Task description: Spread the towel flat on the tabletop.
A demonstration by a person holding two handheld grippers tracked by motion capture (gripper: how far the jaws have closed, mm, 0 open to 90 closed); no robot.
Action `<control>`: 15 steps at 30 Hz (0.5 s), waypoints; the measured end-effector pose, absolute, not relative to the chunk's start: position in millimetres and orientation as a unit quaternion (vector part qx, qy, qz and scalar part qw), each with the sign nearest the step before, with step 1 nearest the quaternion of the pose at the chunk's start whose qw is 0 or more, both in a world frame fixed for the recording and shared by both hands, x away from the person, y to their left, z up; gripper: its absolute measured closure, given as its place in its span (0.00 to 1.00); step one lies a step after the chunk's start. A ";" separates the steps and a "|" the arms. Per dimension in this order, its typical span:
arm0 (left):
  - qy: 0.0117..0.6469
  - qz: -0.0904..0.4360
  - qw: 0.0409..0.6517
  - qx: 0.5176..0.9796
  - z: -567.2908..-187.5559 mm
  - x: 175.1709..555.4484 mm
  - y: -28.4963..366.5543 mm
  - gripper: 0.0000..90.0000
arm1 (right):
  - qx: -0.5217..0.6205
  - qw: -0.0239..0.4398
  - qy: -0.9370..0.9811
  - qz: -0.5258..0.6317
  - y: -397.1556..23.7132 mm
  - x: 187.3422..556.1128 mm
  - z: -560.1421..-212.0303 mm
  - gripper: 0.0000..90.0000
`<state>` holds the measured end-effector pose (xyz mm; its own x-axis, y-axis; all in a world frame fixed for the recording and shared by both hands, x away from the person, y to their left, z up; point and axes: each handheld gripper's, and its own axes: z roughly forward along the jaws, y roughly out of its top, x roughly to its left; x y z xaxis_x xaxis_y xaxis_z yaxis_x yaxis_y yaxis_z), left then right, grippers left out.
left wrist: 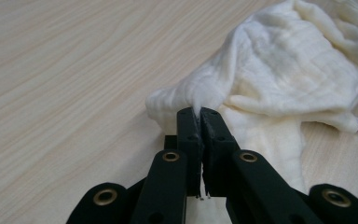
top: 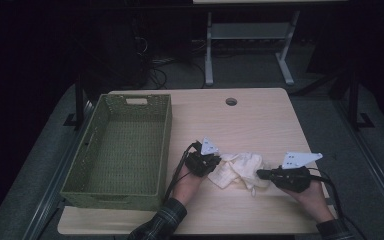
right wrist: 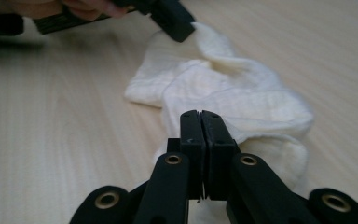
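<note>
A crumpled cream-white cloth (top: pixel 240 167) lies on the light wooden table (top: pixel 260 120), between the two hands. My left gripper (top: pixel 218 161) is at the cloth's left end; in the left gripper view its jaws (left wrist: pixel 199 112) are shut on a pinched fold of the cloth (left wrist: pixel 284 70). From the right, my right gripper (top: pixel 259 174) comes in low, and its tips reach the cloth's near right edge. Its jaws (right wrist: pixel 200 113) are pressed together, and no fabric shows between them; the cloth (right wrist: pixel 223 93) spreads just beyond them. The left gripper (right wrist: pixel 179 23) sits at the cloth's far end in that view.
A green woven basket (top: pixel 167 145) with nothing in it stands on the left part of the table, close to the left hand. A round cable hole (top: pixel 231 101) sits near the table's far edge. Bare wood lies behind the cloth and along the front edge.
</note>
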<state>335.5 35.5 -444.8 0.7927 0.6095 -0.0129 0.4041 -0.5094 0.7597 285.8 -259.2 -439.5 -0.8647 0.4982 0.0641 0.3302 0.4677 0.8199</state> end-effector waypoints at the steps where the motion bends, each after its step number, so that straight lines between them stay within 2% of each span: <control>1: 0.294 0.127 0.397 0.860 -446.1 335.8 35.1 0.96 | 0.241 0.084 0.854 0.453 -256.7 283.6 -441.1 0.98; 5: 0.292 0.123 0.390 0.865 -448.8 336.8 34.3 0.96 | 0.234 0.063 0.868 0.434 -248.8 276.6 -448.9 0.97; 8: 0.293 0.119 0.389 0.865 -450.8 337.5 34.2 0.96 | 0.224 0.058 0.878 0.419 -248.2 267.8 -451.5 0.88; 14: 0.300 0.116 0.389 0.863 -451.9 338.8 35.8 0.96 | 0.236 0.096 0.850 0.462 -270.3 263.9 -431.1 0.86; 15: 0.300 0.118 0.389 0.863 -451.7 339.1 36.4 0.96 | 0.251 0.111 0.837 0.473 -283.8 268.1 -425.3 0.85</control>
